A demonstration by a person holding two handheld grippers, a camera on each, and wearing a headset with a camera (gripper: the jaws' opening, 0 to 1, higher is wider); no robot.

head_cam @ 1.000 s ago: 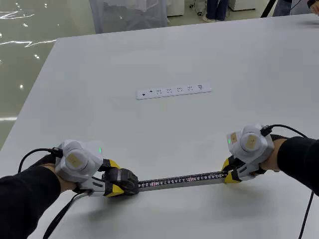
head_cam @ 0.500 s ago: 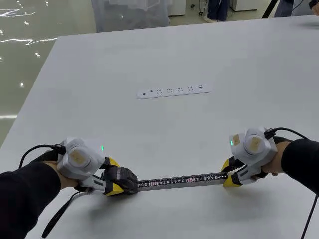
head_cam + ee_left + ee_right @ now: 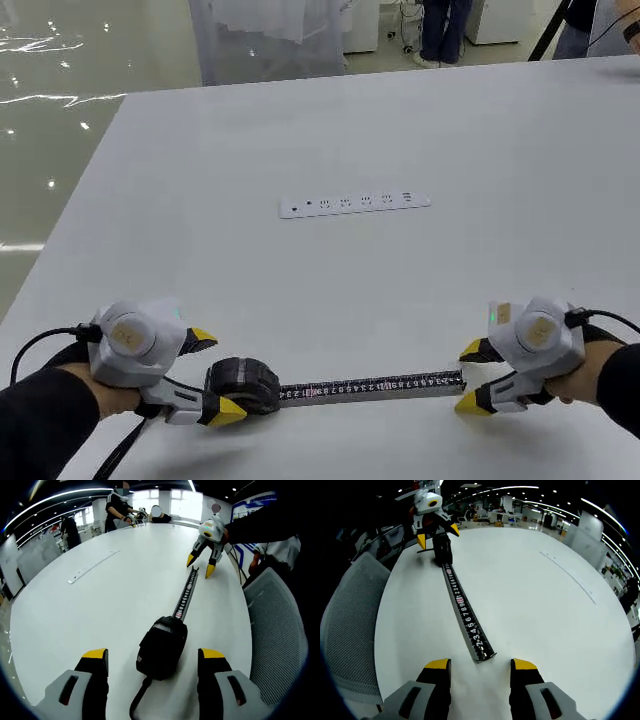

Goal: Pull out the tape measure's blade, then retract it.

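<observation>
A white table is seen from above in the head view. Near the bottom of the frame, a black tape measure case lies at lower left. Its blade is drawn out flat on the tabletop toward lower right.

The left gripper is released. Its yellow-tipped jaws are spread wide on either side of the case, and neither presses on it. The right gripper, at lower right, is also released with its jaws apart. The blade's end hook lies just ahead of these jaws and between them, untouched.

Bare tabletop stretches from the blade up to a white power strip at mid-frame. More bare surface runs beyond it to the far edge near the top. The table's left edge slants from upper left down to lower left, with glossy floor beyond it. In the right gripper view, a grey mesh chair stands close against the table edge at the left of the frame.

The blade is black with white numerals. In the right gripper view, 2 3 4 5 6 7 8 9 can be read from the hook, followed by a red mark. Farther digits are too small to read, and the case's face is too dark to read.
</observation>
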